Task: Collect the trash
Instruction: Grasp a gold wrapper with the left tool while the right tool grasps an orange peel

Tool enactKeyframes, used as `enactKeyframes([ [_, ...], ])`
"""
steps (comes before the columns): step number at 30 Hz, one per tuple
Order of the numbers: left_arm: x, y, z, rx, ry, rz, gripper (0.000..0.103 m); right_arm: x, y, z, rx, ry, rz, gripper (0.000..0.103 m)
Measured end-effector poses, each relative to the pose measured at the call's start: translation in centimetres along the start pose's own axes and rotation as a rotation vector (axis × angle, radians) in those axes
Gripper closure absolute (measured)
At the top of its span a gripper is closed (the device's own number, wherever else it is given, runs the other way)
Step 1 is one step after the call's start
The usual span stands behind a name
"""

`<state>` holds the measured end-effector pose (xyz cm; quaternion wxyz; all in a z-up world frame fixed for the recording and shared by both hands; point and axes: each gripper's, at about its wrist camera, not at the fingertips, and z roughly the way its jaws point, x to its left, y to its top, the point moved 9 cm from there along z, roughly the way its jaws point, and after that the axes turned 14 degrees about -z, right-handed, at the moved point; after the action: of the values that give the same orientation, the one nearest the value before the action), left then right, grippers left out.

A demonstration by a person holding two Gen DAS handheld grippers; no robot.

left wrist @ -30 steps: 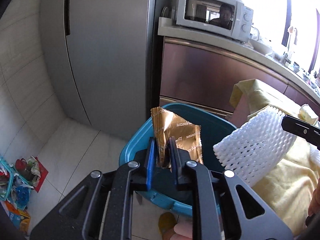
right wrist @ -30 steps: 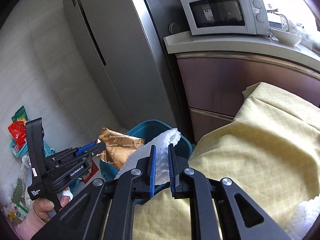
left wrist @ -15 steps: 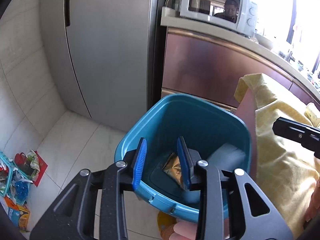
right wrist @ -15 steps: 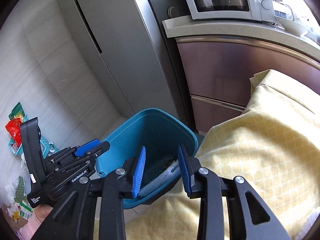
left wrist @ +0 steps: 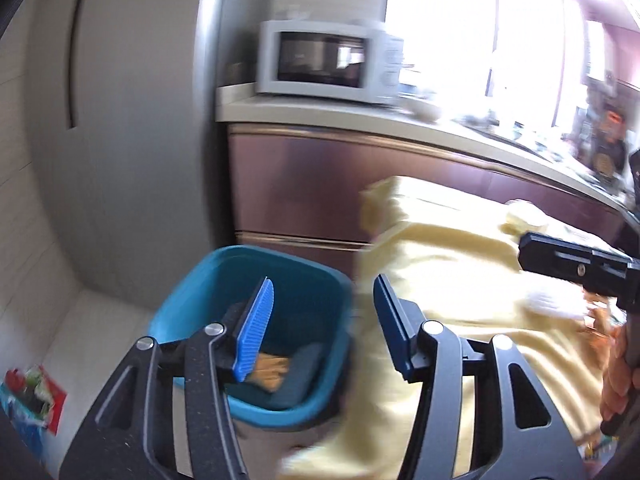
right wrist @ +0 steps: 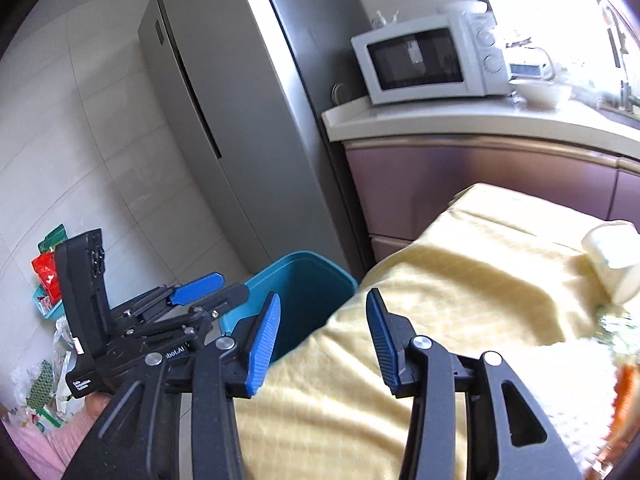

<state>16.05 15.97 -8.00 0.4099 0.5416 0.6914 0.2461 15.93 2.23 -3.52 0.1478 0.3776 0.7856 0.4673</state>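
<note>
Your left hand-held gripper has just been opening and grips nothing, its jaws apart above the bin. Your right hand-held gripper has also just been opening, empty, over the yellow cloth. The gold wrapper lies inside the bin.
</note>
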Motion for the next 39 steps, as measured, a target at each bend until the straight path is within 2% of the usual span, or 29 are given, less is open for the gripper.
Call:
enactKeyframes([
  [6, -8.4, -3.0, -0.8, 0.066, -0.184, 0.083, 0.047, -3.2, -2.1, -6.4, -0.054, -0.121, 0.037, 0.057],
  [10, -14.4, -6.2, -1.0, 0.145, -0.315, 0.143, 0.045, -6.5, -4.6, -10.2, -0.072, -0.220, 0.106, 0.057],
  [15, -20.5, -10.6, -1.5, 0.241, -0.437, 0.205, 0.041, -10.9, -9.2, -15.4, -0.070, -0.370, 0.222, 0.056],
  [19, -24.3, -13.7, -1.0, 0.347, -0.532, 0.224, 0.038, -13.8, -13.3, -19.0, -0.048, -0.480, 0.319, 0.056],
  [21, -25.5, -14.7, -0.2, 0.379, -0.535, 0.232, 0.033, -14.4, -15.2, -20.2, -0.029, -0.508, 0.352, 0.056],
  [24, -26.9, -16.1, 1.0, 0.427, -0.525, 0.243, 0.032, -14.2, -17.6, -20.7, 0.002, -0.508, 0.388, 0.056],
  [28, -27.7, -17.1, 2.0, 0.487, -0.516, 0.232, 0.032, -12.9, -19.6, -19.8, 0.035, -0.477, 0.420, 0.056],
  [31, -27.8, -17.1, 2.4, 0.504, -0.510, 0.224, 0.032, -12.1, -20.5, -18.9, 0.057, -0.451, 0.426, 0.056],
  [36, -28.1, -16.9, 2.9, 0.529, -0.518, 0.197, 0.035, -11.9, -21.1, -18.2, 0.070, -0.435, 0.447, 0.056],
  [39, -28.5, -16.9, 3.0, 0.560, -0.545, 0.175, 0.045, -11.8, -21.2, -18.2, 0.068, -0.436, 0.451, 0.057],
])
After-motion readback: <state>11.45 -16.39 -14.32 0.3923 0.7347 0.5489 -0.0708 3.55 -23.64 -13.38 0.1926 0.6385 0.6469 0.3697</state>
